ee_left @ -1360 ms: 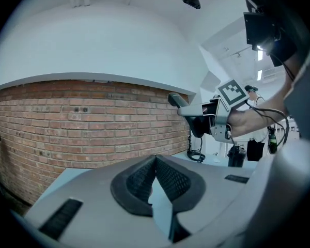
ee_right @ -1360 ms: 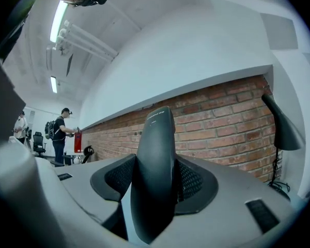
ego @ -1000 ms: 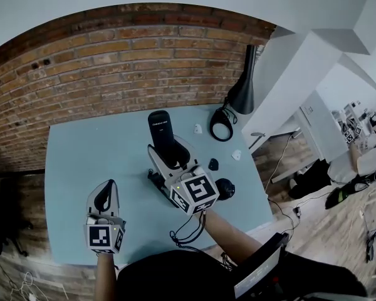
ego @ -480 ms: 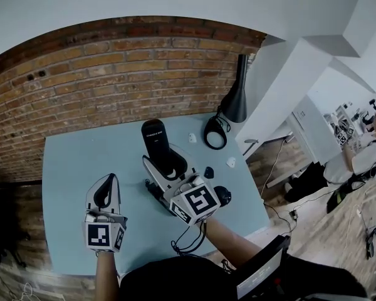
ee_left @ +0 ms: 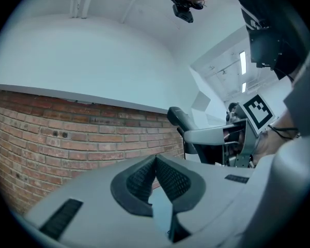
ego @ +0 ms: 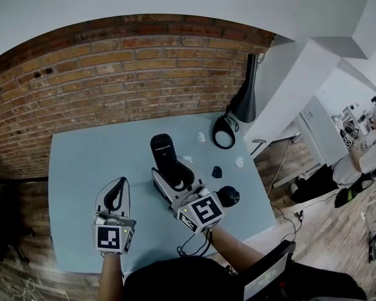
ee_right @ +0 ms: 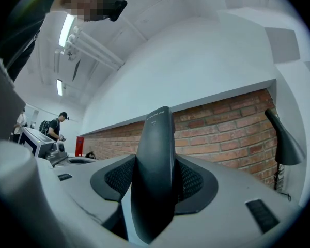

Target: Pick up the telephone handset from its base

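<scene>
Progress looks well advanced; the right gripper (ego: 175,170) has its jaws clamped on the slim black plastic telephone handset (ego: 163,150), and in the right gripper view the handset's body fills the gap, with the ribbed dark pads (ee_right: 118,179) pressing on it from both sides; the handset points away from us towards the red brick wall (ego: 113,80), its top end clear of the jaws and its lower end hidden inside the gripper. We take the round black base (ego: 229,196) to be the dark, dome-like piece on the pale blue-grey tabletop (ego: 81,162) just beside the right gripper; the handset sits apart from it, so we judge the lift itself done or all but done; we cannot see the base's cradle well enough to be sure. What seems left is to carry the handset clear and hold it steady; the grip must not slacken. The left gripper (ee_left: 155,164) has its jaws together on nothing; it hovers over the table, to the left of the handset, taking no part.
</scene>
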`<action>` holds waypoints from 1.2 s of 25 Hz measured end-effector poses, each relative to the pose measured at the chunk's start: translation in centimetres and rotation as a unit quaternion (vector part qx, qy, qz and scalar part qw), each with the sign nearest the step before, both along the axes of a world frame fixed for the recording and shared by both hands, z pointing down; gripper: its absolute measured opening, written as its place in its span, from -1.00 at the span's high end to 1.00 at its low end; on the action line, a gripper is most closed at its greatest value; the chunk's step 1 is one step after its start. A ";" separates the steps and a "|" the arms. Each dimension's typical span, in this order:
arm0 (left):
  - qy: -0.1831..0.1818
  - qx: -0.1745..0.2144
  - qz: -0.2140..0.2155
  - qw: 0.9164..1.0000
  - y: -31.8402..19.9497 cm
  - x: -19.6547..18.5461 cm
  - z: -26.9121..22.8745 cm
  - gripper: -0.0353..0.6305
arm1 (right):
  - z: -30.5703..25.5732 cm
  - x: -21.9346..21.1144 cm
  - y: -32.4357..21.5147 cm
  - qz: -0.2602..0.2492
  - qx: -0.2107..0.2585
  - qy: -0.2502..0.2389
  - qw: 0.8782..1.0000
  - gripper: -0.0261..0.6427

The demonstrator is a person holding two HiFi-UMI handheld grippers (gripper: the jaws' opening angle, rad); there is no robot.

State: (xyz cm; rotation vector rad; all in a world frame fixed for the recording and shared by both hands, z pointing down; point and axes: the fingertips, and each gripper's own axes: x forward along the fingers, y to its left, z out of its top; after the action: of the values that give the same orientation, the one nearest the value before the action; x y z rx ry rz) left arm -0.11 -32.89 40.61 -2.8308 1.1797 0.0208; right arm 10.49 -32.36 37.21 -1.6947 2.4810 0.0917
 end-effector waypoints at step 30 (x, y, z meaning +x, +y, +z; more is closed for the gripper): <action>-0.034 -0.032 0.003 0.999 0.4 0.4 6.2 0.82 | 9.0 -0.4 0.2 -0.005 -0.102 0.021 0.995 0.22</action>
State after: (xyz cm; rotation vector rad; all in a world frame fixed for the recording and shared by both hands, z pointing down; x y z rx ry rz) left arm 0.31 -32.52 46.81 -2.8649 1.1788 -0.1157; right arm 10.09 -32.12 46.20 -1.7730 2.6079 -0.1335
